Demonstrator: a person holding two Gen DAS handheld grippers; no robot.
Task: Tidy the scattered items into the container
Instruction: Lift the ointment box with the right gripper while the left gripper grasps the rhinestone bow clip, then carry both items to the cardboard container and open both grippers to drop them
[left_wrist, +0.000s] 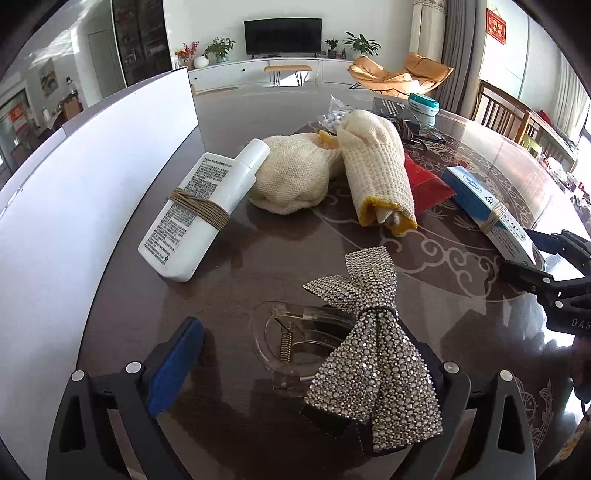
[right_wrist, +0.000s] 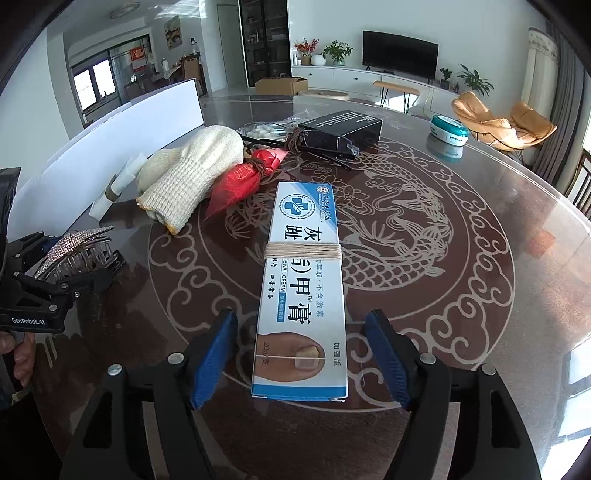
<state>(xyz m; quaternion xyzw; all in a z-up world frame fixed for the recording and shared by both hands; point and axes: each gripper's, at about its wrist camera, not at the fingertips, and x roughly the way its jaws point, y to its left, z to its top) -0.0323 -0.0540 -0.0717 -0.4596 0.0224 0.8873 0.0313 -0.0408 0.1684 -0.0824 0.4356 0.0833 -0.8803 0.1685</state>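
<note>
Cream box (right_wrist: 303, 291) lies between right gripper's (right_wrist: 301, 360) parted fingers (right_wrist: 212, 358).

Two knit gloves (left_wrist: 373, 173), one bottle (left_wrist: 199, 214), one cream box (right_wrist: 303, 288), one hair clip (left_wrist: 354, 339)

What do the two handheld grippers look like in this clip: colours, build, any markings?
Both the left gripper and the right gripper are black, angular frames with silver screws, and their fingers carry ribbed blue pads. The left one's body reads "GenRobot.AI" in white lettering. No cables or sleeves are visible.
</note>
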